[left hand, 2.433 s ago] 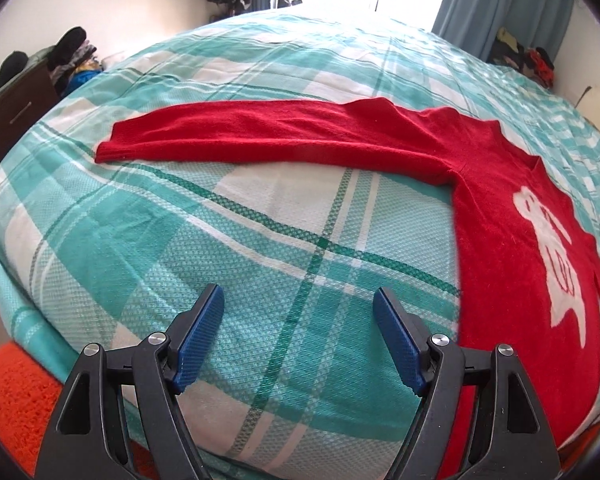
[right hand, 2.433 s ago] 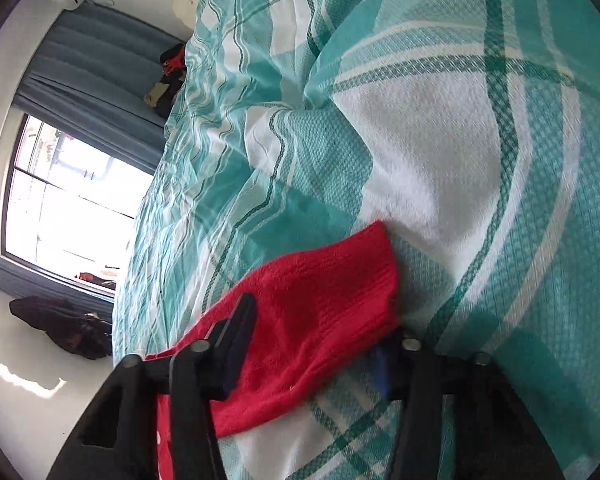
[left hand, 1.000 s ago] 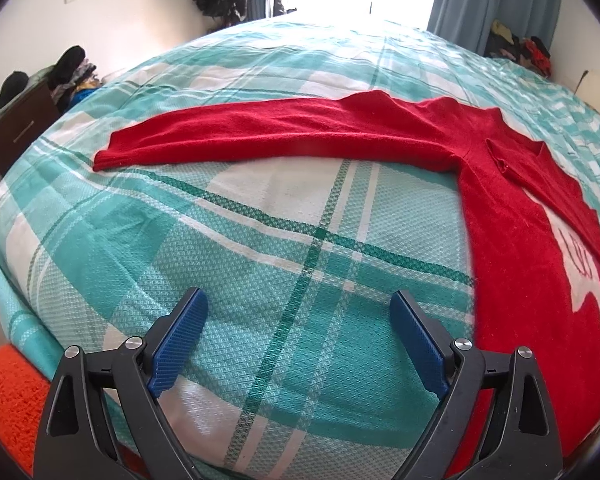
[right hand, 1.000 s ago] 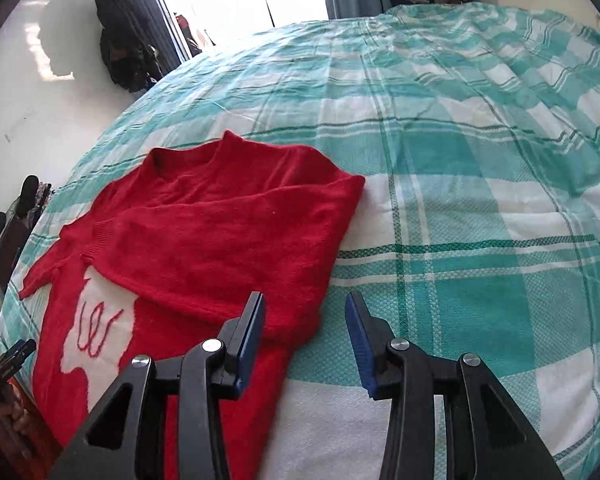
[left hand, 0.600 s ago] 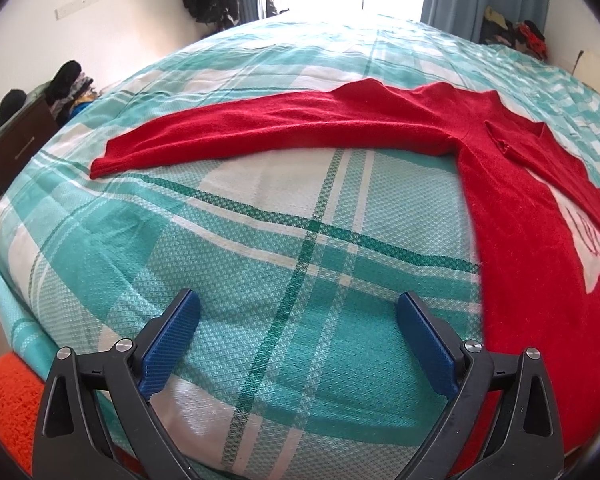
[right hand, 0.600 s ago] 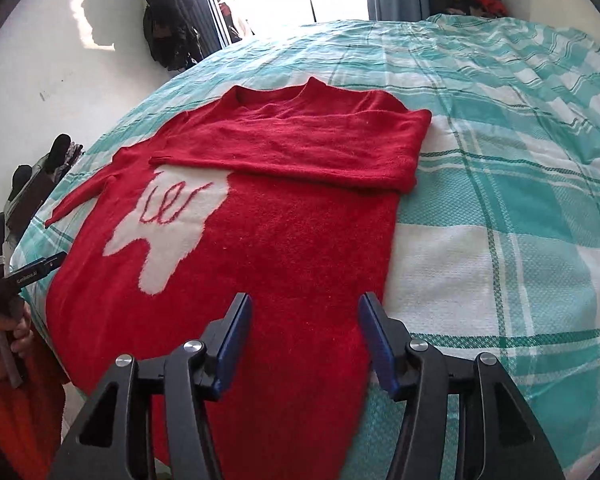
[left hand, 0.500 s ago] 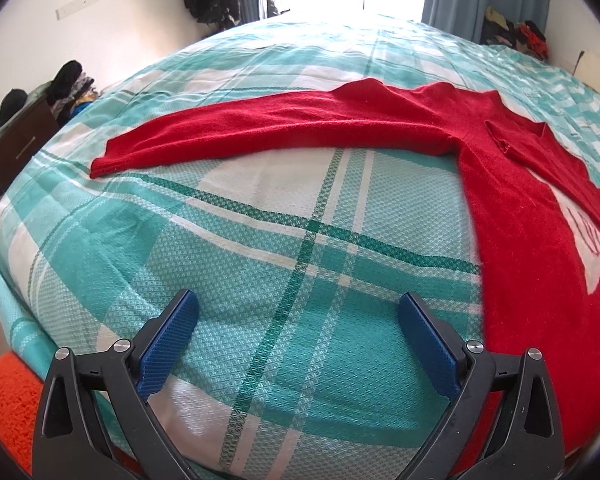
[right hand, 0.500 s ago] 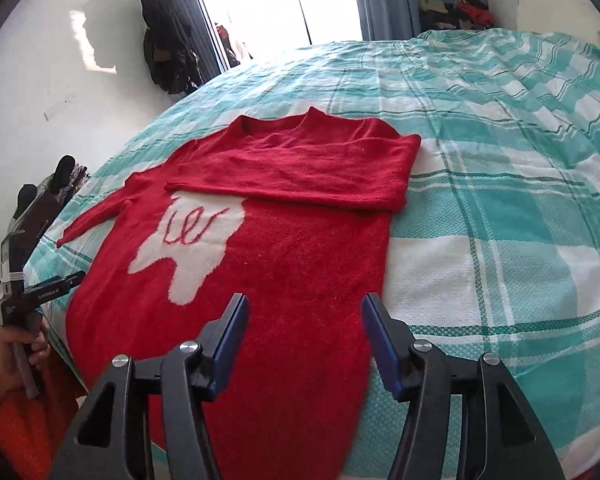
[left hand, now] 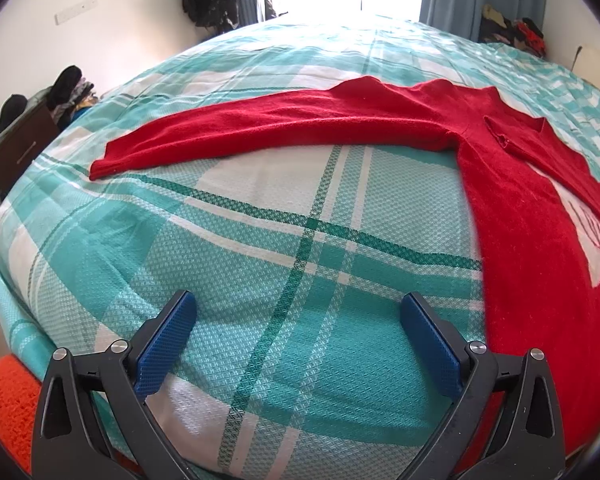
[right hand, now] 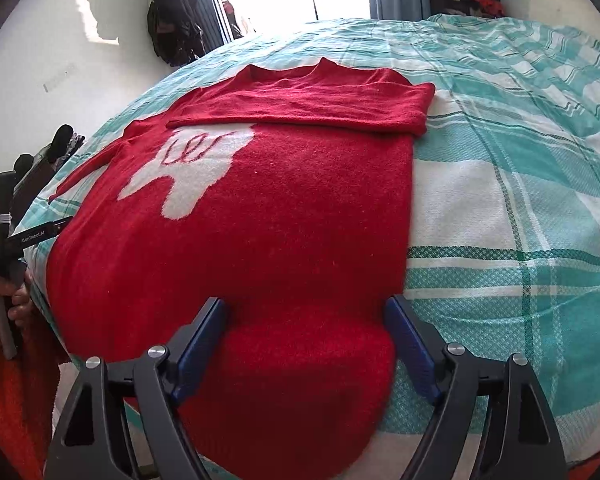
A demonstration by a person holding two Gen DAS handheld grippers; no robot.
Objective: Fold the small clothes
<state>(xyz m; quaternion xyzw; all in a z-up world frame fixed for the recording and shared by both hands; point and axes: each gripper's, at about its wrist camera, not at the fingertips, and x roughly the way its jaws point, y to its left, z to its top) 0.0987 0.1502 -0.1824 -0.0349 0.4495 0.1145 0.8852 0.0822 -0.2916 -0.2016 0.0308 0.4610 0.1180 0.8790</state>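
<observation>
A red sweater with a white figure lies flat on the bed. Its right sleeve is folded across the chest. Its left sleeve stretches out straight to the left in the left wrist view. My right gripper is open and empty, hovering over the sweater's bottom hem. My left gripper is wide open and empty above bare bedspread, well short of the outstretched sleeve. The left gripper also shows at the left edge of the right wrist view.
The bed has a teal and white plaid cover. A dark cabinet with clothes on it stands left of the bed. Clothes pile by the curtain at the far wall. An orange fabric shows at the lower left.
My right gripper let go of the right sleeve after laying it across the chest, drew back to the hem and opened wider. My left gripper opened wider and barely moved.
</observation>
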